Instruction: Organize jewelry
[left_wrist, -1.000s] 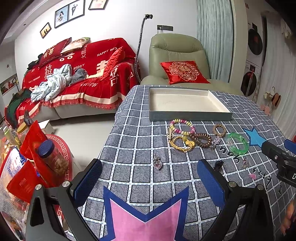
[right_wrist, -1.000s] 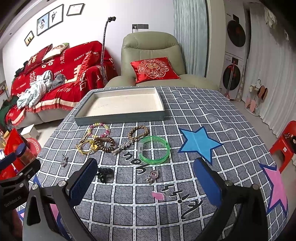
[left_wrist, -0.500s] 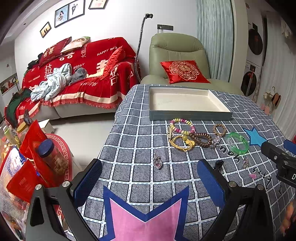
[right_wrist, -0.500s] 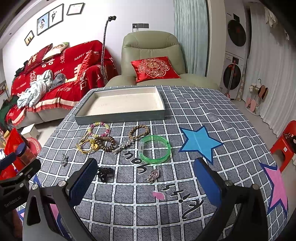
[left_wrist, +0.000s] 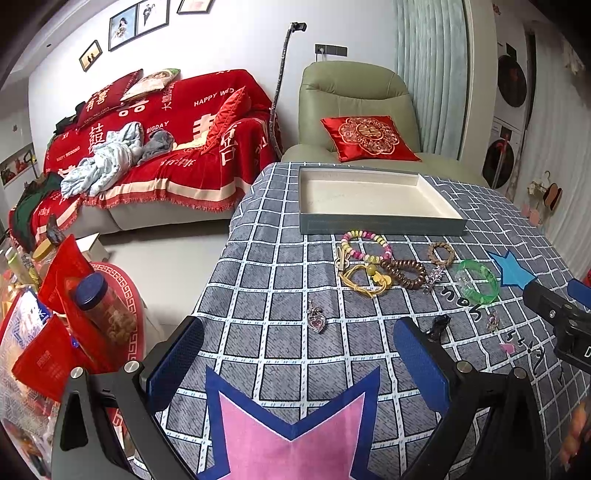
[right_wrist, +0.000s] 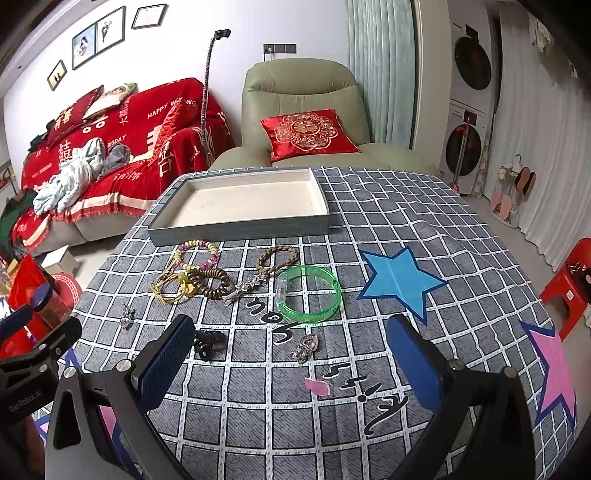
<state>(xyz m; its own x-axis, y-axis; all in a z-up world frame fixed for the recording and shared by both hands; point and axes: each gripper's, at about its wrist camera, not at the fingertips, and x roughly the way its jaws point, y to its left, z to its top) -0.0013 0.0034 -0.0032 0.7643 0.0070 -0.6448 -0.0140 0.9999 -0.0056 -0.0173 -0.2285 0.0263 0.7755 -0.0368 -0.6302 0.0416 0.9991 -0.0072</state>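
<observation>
Jewelry lies scattered before the empty tray (right_wrist: 240, 225) on the counter (right_wrist: 388, 206); left tongs (left_wrist: 295, 354) and right tongs (right_wrist: 288, 358) — both spread apart, holding nothing.

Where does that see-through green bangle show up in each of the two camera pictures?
Left wrist view: green bangle at right of the jewelry row, beside the blue star.
Right wrist view: green bangle at centre, left of the same star.
Shared landmark: grey tray behind it.

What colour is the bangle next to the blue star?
Translucent green bangle; the right wrist view shows it best.
</observation>
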